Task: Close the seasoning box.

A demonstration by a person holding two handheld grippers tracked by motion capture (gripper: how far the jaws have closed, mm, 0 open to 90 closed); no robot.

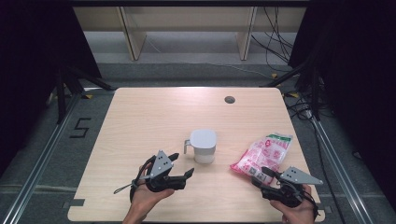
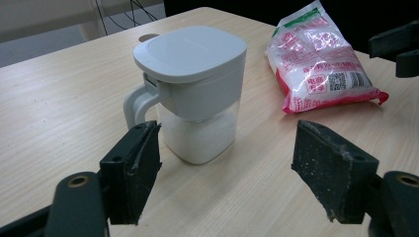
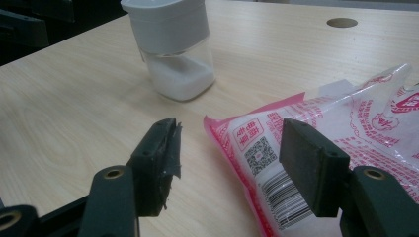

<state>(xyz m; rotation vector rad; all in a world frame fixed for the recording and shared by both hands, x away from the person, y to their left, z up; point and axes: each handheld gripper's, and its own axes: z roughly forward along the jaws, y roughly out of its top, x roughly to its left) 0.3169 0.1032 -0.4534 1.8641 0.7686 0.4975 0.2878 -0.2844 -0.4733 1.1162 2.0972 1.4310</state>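
Note:
A white lidded container [image 1: 203,145] with a side handle stands mid-table, a layer of white powder in its clear lower part [image 2: 197,138]. To its right lies a pink and white plastic bag [image 1: 262,154] of white grains. My left gripper [image 1: 183,164] is open just left of and nearer than the container, pointing at it [image 2: 230,168], with nothing between the jaws. My right gripper [image 1: 261,176] hovers open at the bag's near corner. In the right gripper view [image 3: 232,163] the bag's barcode end [image 3: 276,163] lies below and ahead of the jaws, untouched.
The light wooden table [image 1: 154,116] has a round cable hole [image 1: 229,99] near its far edge. Black curtains and tripod legs flank it, and cables run on the floor at the right. Bare tabletop lies to the left and behind the container.

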